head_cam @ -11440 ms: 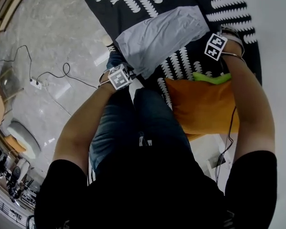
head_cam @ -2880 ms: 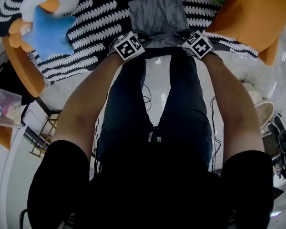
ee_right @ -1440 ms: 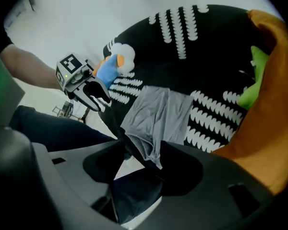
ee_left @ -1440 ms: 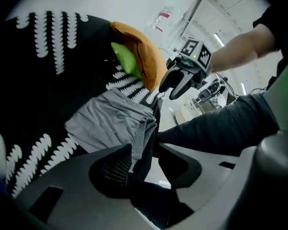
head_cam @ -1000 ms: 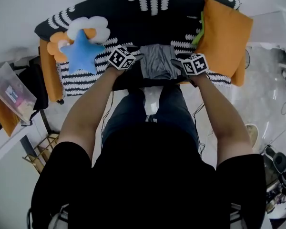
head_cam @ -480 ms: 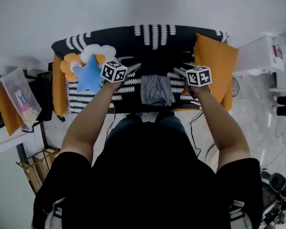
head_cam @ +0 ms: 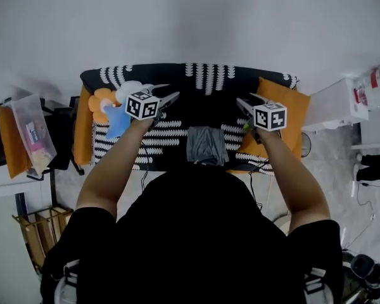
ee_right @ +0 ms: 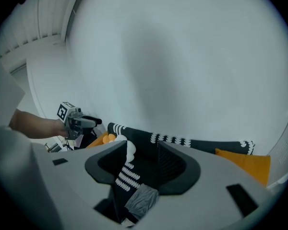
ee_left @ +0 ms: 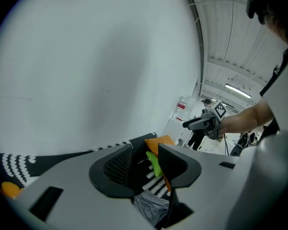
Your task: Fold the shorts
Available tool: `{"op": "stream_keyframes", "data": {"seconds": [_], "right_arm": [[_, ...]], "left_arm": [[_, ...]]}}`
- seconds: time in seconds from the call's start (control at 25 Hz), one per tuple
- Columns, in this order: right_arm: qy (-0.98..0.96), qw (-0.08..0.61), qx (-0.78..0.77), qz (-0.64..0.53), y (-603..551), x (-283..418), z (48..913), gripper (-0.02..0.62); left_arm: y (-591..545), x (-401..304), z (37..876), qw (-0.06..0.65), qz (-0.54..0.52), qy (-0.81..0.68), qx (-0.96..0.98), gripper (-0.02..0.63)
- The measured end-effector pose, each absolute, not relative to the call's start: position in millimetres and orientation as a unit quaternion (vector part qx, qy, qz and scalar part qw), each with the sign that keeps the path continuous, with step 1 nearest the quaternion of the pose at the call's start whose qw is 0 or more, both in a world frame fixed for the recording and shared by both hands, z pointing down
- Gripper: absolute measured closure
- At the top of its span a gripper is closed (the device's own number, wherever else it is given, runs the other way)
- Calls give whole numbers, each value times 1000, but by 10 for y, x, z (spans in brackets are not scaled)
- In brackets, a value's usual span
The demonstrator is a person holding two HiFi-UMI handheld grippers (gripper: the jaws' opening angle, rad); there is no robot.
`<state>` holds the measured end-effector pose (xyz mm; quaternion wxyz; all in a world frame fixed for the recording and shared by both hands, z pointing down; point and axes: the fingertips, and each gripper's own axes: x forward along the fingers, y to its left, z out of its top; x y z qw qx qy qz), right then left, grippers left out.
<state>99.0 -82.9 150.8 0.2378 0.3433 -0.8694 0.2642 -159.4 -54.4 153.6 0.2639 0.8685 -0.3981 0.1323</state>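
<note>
Fold is looking finished.
Shorts (head_cam: pixel 206 145) are lying folded on the sofa (head_cam: pixel 206 75); left gripper (head_cam: pixel 171 96) is hanging open, empty; right gripper (head_cam: pixel 241 102), jaws just closing slightly, is gaping with nothing between them.

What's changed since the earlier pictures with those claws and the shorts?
Both have lifted off the shorts and risen clear. The left gripper and right gripper are open and empty, and the right's jaws have just been closing a little. The shorts stay folded on the sofa; the cushion and star toy are unmoved.
</note>
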Motion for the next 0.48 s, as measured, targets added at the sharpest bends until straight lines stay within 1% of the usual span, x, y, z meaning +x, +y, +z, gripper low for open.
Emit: {"op": "stream_keyframes", "data": {"seconds": [0.16,0.48], "right_arm": [[-876,220,349,249,-886,1098,1243,393],[-877,214,368,223,-818,865,987,394]], "left_arm": [[-640,-1687,1280,252,133,-427,858,419],[-555,-2115,1013,225,123,-454,854,419]]}}
